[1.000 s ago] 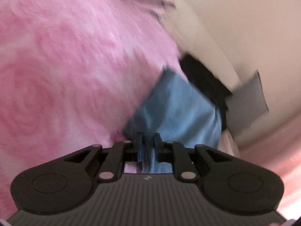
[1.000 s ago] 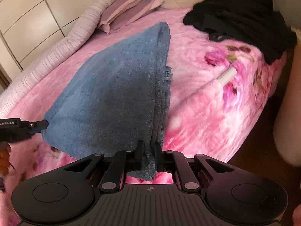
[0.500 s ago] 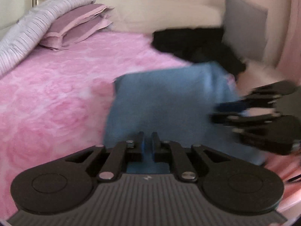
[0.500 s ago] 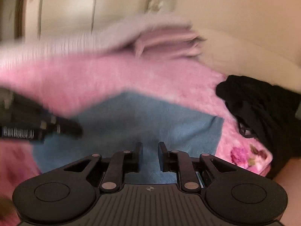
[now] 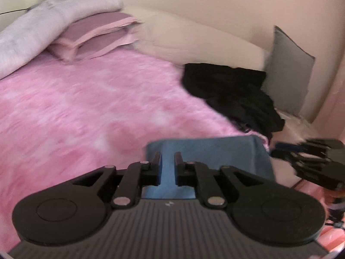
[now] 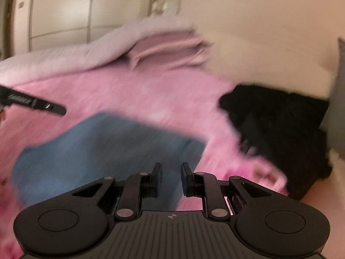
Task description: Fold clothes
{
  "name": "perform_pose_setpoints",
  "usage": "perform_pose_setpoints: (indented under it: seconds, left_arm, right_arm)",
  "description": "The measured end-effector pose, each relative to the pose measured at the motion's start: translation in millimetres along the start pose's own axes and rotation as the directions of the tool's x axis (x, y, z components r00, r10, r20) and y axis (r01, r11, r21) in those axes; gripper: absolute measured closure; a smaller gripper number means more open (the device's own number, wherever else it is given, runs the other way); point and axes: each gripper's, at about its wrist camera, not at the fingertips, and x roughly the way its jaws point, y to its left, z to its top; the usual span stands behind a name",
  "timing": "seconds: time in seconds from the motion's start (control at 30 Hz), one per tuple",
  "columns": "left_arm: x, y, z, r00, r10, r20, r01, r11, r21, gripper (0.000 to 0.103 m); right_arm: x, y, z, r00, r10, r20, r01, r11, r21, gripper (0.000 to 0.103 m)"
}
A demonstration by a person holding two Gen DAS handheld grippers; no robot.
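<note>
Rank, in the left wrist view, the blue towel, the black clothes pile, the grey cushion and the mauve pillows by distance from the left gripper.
From the left gripper:
1. Blue towel, right under the fingertips.
2. Black clothes pile, ahead to the right.
3. Grey cushion far right and mauve pillows far left, both at the headboard end: too close to call.

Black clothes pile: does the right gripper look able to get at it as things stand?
Probably yes. The right gripper is open and empty, and only bare pink blanket lies between it and the black clothes pile.
</note>
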Motion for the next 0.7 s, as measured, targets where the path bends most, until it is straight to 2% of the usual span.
perform_pose_setpoints:
  seconds: [0.07, 0.17, 0.27, 0.33, 0.37, 0.43, 0.47, 0.5, 0.57, 0.63, 0.7]
  left_arm:
    - [22, -9, 9, 1.0, -0.017, -0.011, 0.017, 1.0, 0.019, 0.095]
    - [61, -15, 9, 0.998, 0.02, -0.063, -0.016, 0.998, 0.057, 0.095]
    - [77, -8, 3, 0.997, 0.027, -0.078, -0.024, 0.999, 0.04, 0.093]
    - [78, -2, 4, 0.996, 0.027, -0.08, -0.026, 1.0, 0.008, 0.097]
    - [73, 2, 7, 0.997, 0.024, -0.077, -0.025, 1.0, -0.016, 0.099]
    - [60, 6, 15, 0.999, 0.019, -0.047, -0.022, 0.998, -0.065, 0.093]
    - [58, 12, 19, 0.998, 0.014, -0.054, -0.02, 0.994, -0.105, 0.08]
    - [57, 18, 23, 0.998, 0.009, -0.06, -0.018, 0.989, -0.144, 0.073]
    - [56, 29, 30, 0.997, -0.002, -0.075, -0.015, 0.975, -0.221, 0.072]
    - [66, 36, 31, 0.99, -0.053, -0.133, 0.012, 0.957, -0.29, 0.069]
    - [77, 41, 27, 0.983, -0.081, -0.166, 0.02, 0.939, -0.343, 0.07]
  right_arm:
    - [19, -5, 7, 1.0, -0.015, 0.023, 0.015, 1.0, -0.005, 0.086]
    - [59, -17, 2, 0.999, -0.023, -0.04, 0.022, 1.0, -0.014, 0.086]
    - [83, -36, -19, 0.995, 0.035, -0.088, -0.028, 0.996, 0.087, 0.087]
    - [85, -52, -25, 0.994, 0.072, -0.084, -0.055, 0.979, 0.198, 0.087]
    - [84, -64, -24, 0.991, 0.101, -0.086, -0.072, 0.954, 0.291, 0.086]
    - [82, -84, -20, 0.985, 0.153, -0.083, -0.101, 0.891, 0.443, 0.084]
    - [82, -90, -18, 0.981, 0.176, -0.079, -0.114, 0.861, 0.495, 0.083]
    - [82, -96, -16, 0.978, 0.198, -0.073, -0.126, 0.828, 0.546, 0.081]
    - [82, -109, -12, 0.969, 0.24, -0.059, -0.148, 0.753, 0.641, 0.078]
    - [81, -122, -8, 0.959, 0.28, -0.039, -0.165, 0.667, 0.727, 0.079]
    - [89, -124, -12, 0.951, 0.305, -0.05, -0.16, 0.624, 0.765, 0.086]
